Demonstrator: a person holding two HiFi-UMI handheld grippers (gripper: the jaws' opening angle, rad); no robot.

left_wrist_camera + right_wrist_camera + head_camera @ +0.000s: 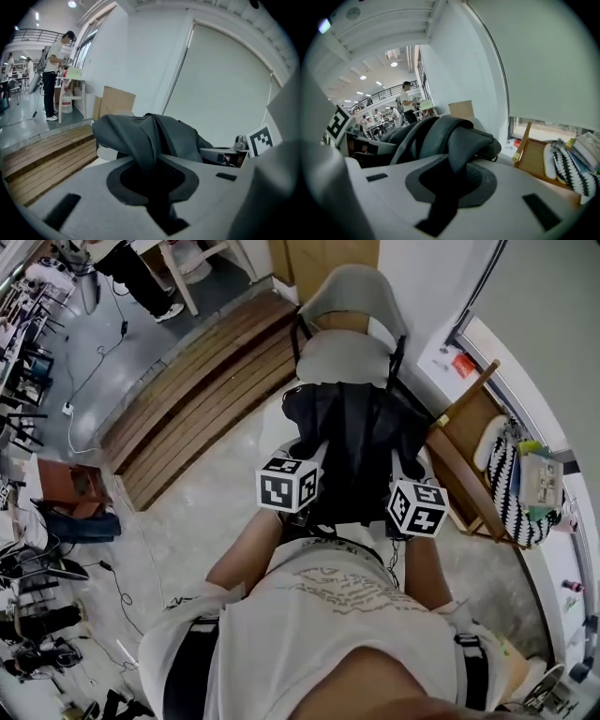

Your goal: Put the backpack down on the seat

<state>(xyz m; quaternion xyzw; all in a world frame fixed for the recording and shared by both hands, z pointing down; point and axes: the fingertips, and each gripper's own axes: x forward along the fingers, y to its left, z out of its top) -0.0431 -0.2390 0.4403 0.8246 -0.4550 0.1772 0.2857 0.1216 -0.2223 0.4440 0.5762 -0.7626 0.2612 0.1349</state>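
The black backpack hangs in front of me over the light grey chair seat; whether it touches the seat I cannot tell. My left gripper is shut on the backpack's left side, and dark fabric runs down into its jaws. My right gripper is shut on the right side, with a padded strap pinched between its jaws. The chair's backrest stands beyond the seat. The jaw tips are hidden by fabric in both gripper views.
A wooden stepped platform lies to the left of the chair. At the right stands a wooden rack holding a black-and-white patterned bag. A person stands far off at a table. Cables and gear lie at the far left floor.
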